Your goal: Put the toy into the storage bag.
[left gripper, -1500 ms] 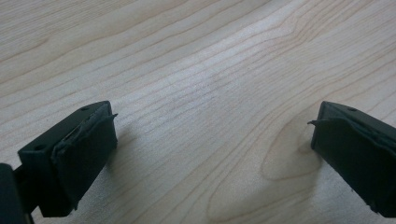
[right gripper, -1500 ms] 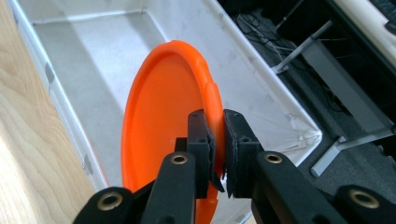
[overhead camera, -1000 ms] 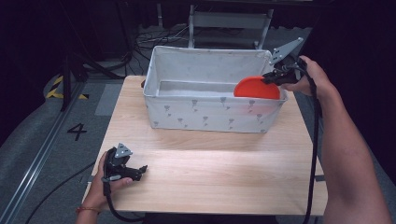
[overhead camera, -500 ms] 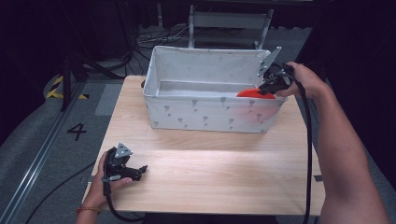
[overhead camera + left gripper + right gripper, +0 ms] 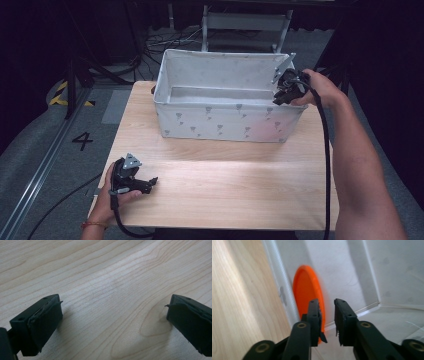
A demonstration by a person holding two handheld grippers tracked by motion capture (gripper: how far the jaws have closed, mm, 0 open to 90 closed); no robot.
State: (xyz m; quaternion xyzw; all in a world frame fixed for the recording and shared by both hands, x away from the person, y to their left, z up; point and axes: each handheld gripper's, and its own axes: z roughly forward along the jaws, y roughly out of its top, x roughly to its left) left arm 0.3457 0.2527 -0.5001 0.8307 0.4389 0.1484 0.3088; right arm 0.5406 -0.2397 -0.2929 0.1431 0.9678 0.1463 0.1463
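Orange plate (image 5: 308, 293) just released inside fabric bin (image 5: 225, 120), seemingly against its wall; right gripper (image 5: 327, 315) slightly parted, left gripper (image 5: 110, 320) wide open, idle.

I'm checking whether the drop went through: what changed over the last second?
The right gripper sank into the white bin with the orange plate; its jaws have just been opening, and the plate stands on edge beside them, released. The left gripper stayed open on the table.

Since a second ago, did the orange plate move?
Yes. The orange plate went down inside the white bin, below its rim; the right gripper has just been opening, releasing it.
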